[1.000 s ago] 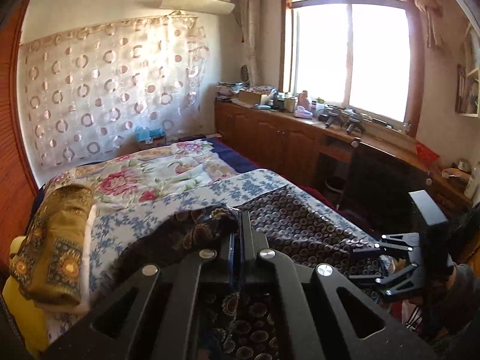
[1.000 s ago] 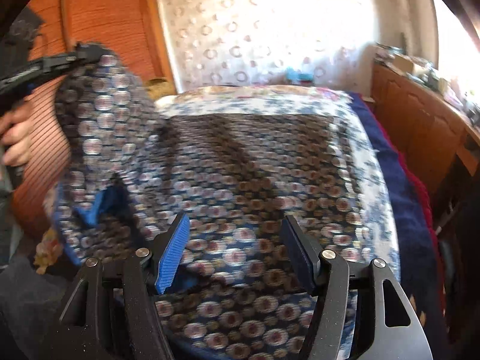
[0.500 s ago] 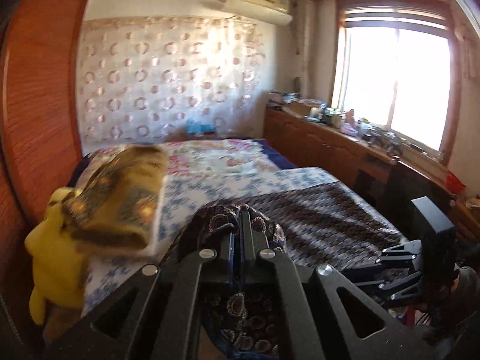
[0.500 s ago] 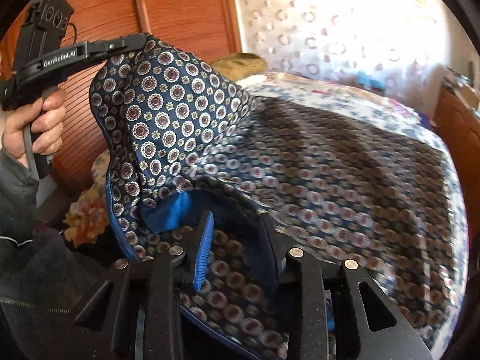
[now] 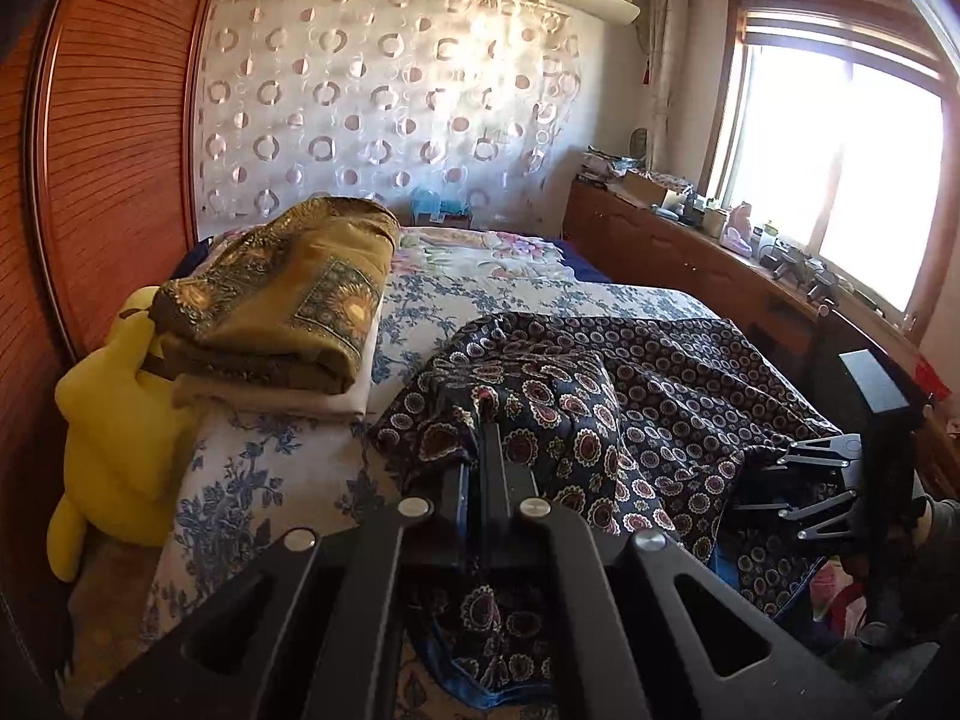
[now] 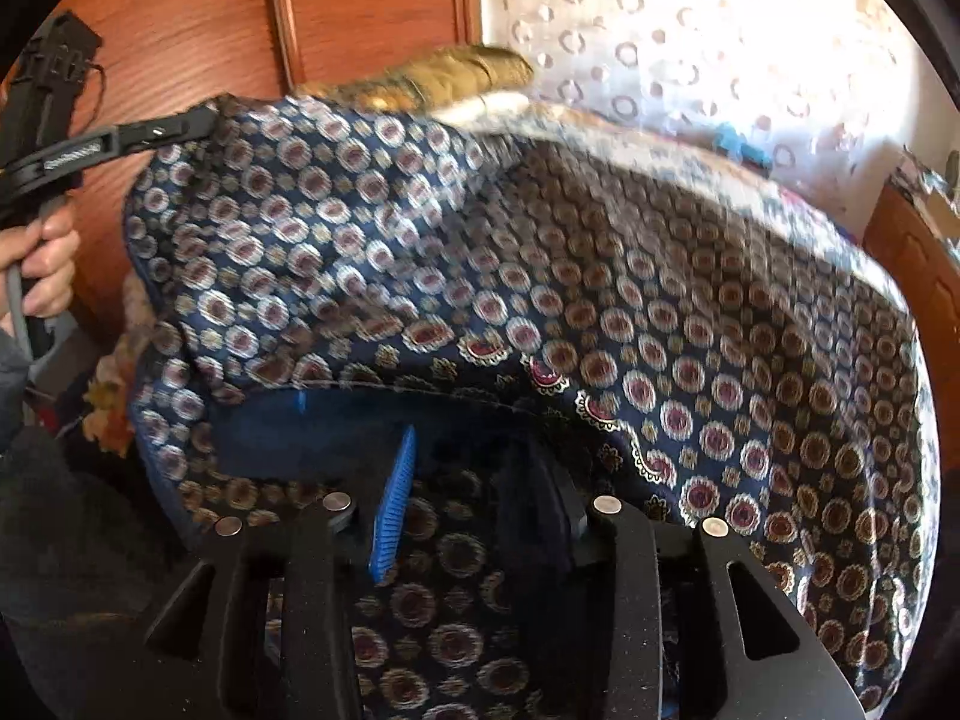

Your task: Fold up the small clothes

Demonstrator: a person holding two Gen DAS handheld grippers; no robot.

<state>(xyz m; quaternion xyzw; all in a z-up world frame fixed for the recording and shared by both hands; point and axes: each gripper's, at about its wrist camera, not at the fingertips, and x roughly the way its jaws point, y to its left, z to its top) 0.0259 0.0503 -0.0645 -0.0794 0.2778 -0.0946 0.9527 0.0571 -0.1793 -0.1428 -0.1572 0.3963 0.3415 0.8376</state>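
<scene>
With left gripper (image 5: pixel 480 420) clamped on patterned garment (image 5: pixel 630 396) corner for the fold, right gripper (image 6: pixel 480 480) jaws opening around the hem, not pinching.

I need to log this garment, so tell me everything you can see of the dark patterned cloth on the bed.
The dark patterned cloth is thin navy fabric printed with round red-and-gold medallions, its edge stitched. It lies rumpled across the floral bedspread. The left gripper is shut on one lifted corner. The right gripper stands over the near edge, jaws opening, cloth between them.
</scene>
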